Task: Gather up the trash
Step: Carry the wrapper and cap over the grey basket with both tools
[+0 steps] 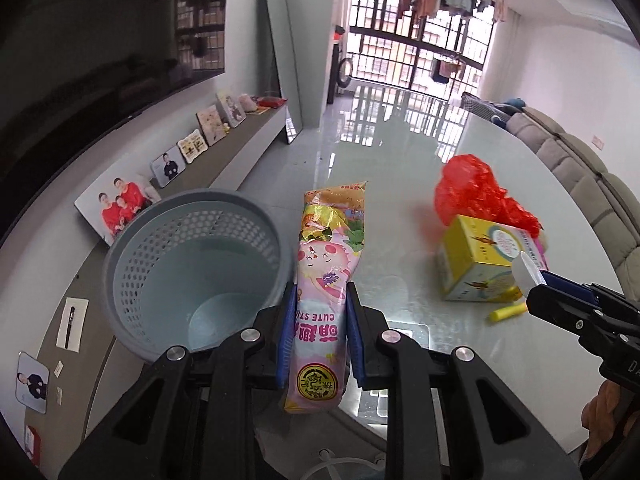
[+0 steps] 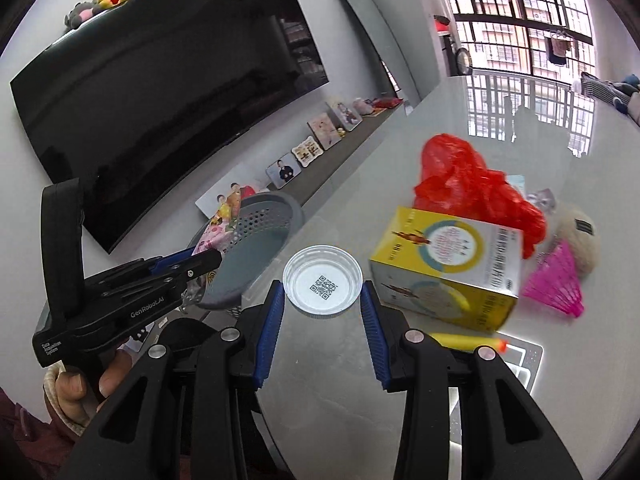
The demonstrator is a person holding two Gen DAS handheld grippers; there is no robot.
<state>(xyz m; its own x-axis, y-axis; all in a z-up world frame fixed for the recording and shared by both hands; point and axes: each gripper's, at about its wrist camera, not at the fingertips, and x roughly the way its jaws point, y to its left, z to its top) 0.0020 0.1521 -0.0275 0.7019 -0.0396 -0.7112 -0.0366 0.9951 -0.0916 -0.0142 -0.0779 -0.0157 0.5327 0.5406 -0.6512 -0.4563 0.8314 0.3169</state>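
The left gripper has its fingers clenched on a long pink snack wrapper printed with a cartoon face, held just beside the grey perforated trash basket at the worktop edge. The right gripper fingers are spread around a white lid, QR code inside.
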